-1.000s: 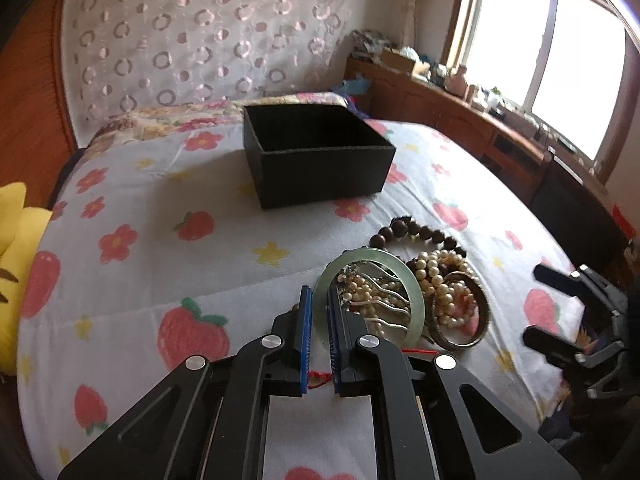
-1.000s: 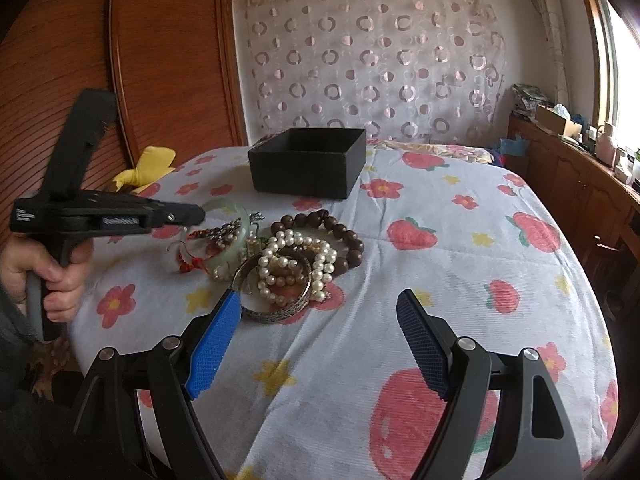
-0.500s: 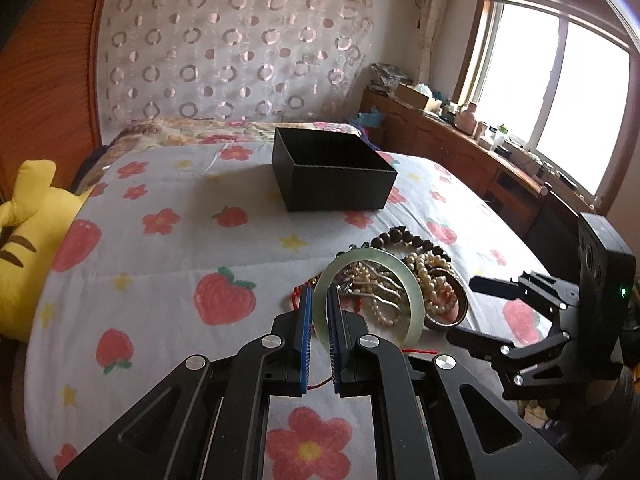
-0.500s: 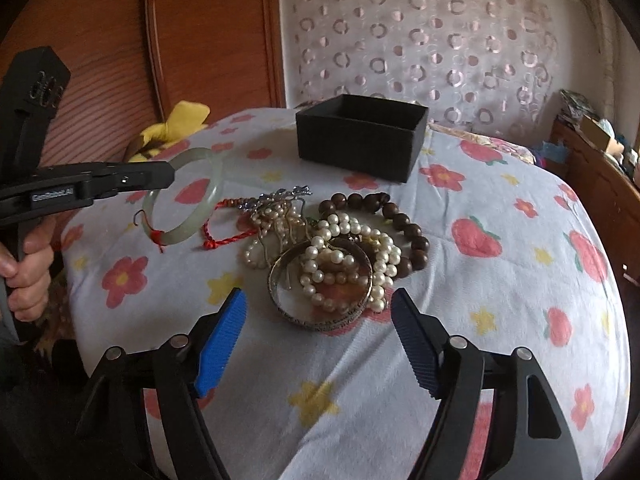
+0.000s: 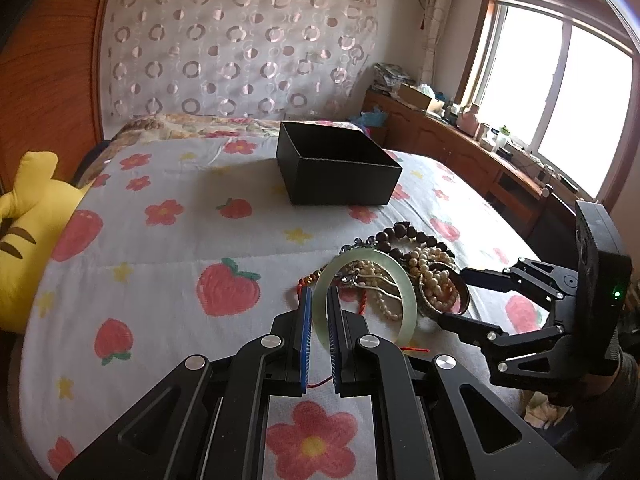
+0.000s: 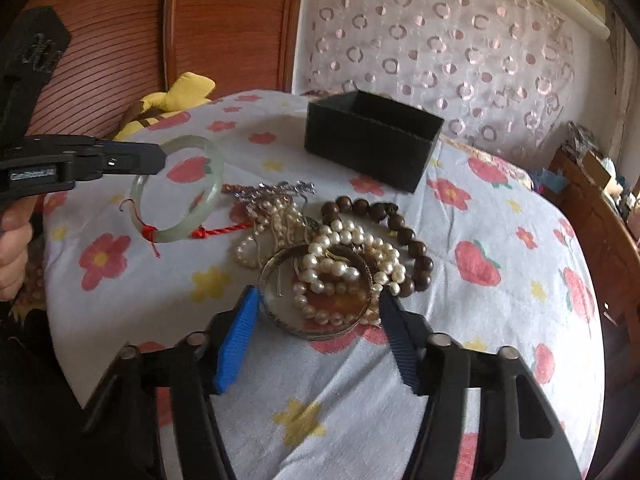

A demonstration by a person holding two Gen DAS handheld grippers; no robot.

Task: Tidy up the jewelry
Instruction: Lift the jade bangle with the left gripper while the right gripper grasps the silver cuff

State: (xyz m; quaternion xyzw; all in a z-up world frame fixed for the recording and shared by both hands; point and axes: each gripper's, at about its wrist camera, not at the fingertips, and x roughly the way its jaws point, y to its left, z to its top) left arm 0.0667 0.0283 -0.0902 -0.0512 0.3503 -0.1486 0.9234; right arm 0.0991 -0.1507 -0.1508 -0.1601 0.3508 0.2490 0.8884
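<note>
My left gripper (image 5: 318, 300) is shut on a pale green jade bangle (image 5: 408, 292) and holds it above the bed; in the right wrist view the bangle (image 6: 212, 196) hangs from the left gripper (image 6: 160, 158) with a red thread tied on it. My right gripper (image 6: 316, 304) is open, its fingers on either side of a metal bangle (image 6: 280, 316) full of pearl strands (image 6: 332, 264). A dark wooden bead bracelet (image 6: 400, 224) curls around the pile. An open black box (image 5: 340, 168) stands farther back on the bed, also in the right wrist view (image 6: 368, 140).
A red cord (image 6: 220, 232) and a silver hair comb (image 6: 276, 192) lie in the jewelry pile on the strawberry bedspread (image 5: 160, 260). A yellow plush toy (image 5: 28, 216) sits at the left bed edge. A wooden dresser (image 5: 480, 160) runs under the window.
My left gripper has lifted the jade bangle higher, off the pile. My right gripper has moved forward and down until its open fingers flank the metal bangle.
</note>
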